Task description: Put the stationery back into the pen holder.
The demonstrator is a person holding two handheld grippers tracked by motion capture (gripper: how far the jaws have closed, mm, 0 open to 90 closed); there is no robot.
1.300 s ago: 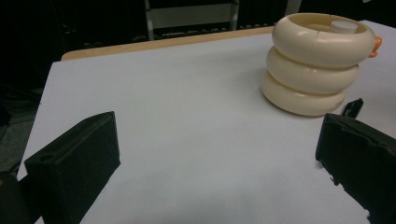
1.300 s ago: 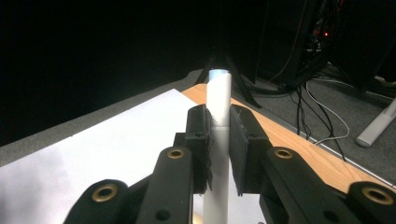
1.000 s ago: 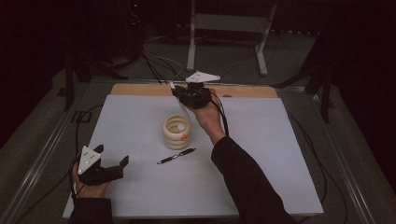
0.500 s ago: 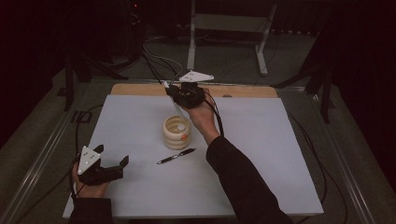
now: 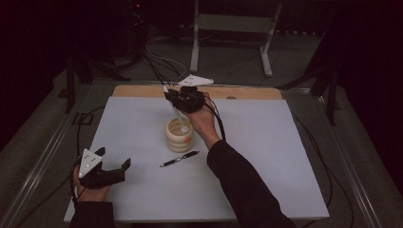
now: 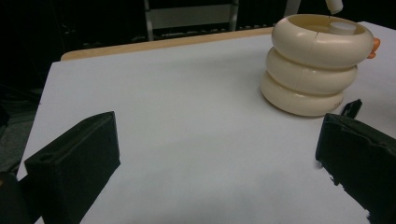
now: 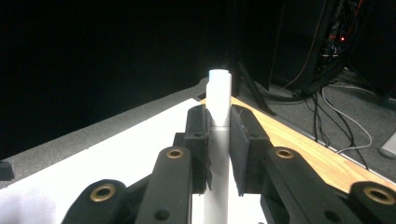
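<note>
Above the ringed holder [image 5: 179,135], right gripper [image 5: 177,105] clamps, seemingly, a white marker [image 7: 218,116].

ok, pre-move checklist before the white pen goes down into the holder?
1. Right gripper shut on the white pen: ok, both pads press on the barrel.
2. Pen's lower end over the ringed holder: ok, it slants down into the mouth in the high view.
3. Holder upright on the white mat: ok.
4. Room in the holder: cannot tell; one white item already sits inside.
5. Left gripper out of the way: ok, jaws open, holding nothing, at the mat's near left corner.
6. Black pen clear of the holder: ok, lying in front of it, apart.
</note>
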